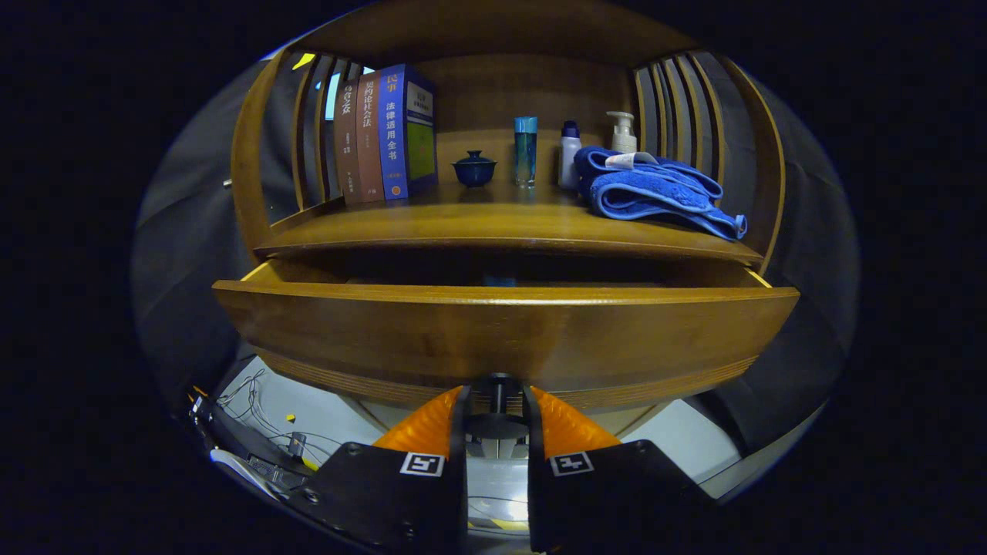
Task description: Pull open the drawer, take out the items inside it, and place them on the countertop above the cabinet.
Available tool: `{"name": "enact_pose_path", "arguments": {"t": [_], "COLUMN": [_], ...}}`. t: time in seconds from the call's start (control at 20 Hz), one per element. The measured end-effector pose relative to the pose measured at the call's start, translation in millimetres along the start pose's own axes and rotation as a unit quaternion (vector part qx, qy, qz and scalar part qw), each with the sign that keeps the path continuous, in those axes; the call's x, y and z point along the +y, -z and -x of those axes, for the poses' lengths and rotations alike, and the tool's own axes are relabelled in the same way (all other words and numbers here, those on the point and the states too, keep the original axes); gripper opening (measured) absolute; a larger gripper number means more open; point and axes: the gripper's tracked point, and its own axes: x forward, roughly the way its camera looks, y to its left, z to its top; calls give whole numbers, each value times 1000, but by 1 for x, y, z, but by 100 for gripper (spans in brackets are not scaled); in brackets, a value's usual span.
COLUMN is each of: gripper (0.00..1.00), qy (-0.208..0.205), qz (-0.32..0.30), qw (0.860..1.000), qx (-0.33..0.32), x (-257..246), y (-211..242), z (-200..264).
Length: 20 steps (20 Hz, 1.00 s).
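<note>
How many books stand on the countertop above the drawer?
3: the brown book nearest the slatted side, a second brown book beside it, then the blue book, by the lidded cup. None looks hidden.

Drawer (505,339): I read its front as glossy golden-brown wood, with fine ribbing along the lower edge.
Countertop (493,223): same warm brown wood.
Knob (496,401): I see it dark, between the fingers of the gripper (496,412), which are closed onto it.
Books (384,135): two brown spines, one blue with a green-yellow panel.
Lidded cup (473,169): dark blue.
Tall bottle (525,150): translucent blue.
Small bottle (569,154): white, dark blue cap.
Pump bottle (622,132): off-white.
Towel (655,189): I read bright blue, white tag.
</note>
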Motion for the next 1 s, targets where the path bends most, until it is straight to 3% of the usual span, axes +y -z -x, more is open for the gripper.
{"name": "enact_pose_path", "arguments": {"t": [1.0], "gripper": [35], "qy": [-9], "qz": [-18], "qw": [999], "qx": [51], "x": [10], "y": [81], "z": [114]}}
